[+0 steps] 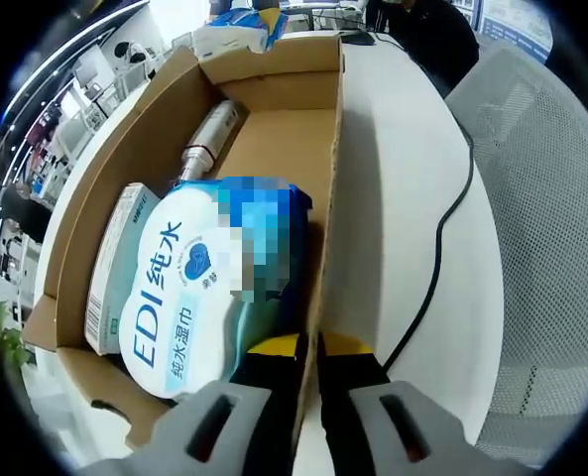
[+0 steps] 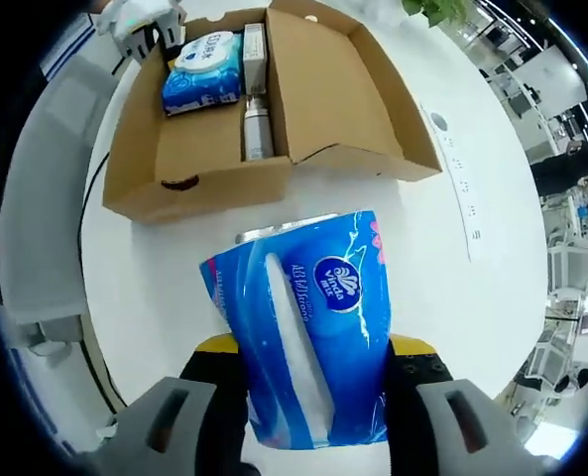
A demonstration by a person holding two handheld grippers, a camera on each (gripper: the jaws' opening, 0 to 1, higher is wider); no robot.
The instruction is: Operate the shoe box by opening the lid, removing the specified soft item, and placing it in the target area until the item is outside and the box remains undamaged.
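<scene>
Cardboard dominates the left gripper view: the open shoe box (image 1: 274,149) lies directly ahead of the left hand-held gripper (image 1: 308,392), whose jaws stand narrow, straddling the box's near side wall (image 1: 328,198), apparently steadying it. Inside, just beyond the jaws, sits a pack of wet wipes (image 1: 189,293); beside it a slim carton (image 1: 115,268), and farther in a metallic bottle (image 1: 209,139). White tabletop (image 1: 403,178) runs alongside, crossed by a black cable (image 1: 442,248).

In the right gripper view, the right hand-held gripper (image 2: 308,382) is closed on a blue tissue pack (image 2: 303,327), held between its yellow-tipped jaws above bare tabletop (image 2: 452,297), well outside the box (image 2: 264,109), which lies ahead with lid folded back and no visible damage.

Assessment: the tissue pack appears light, soft and compressible, with slick plastic film. A grip across its mid-body, as now, seems sound; excess squeeze would crush it, too little risks slipping. Placement remains outstanding.
</scene>
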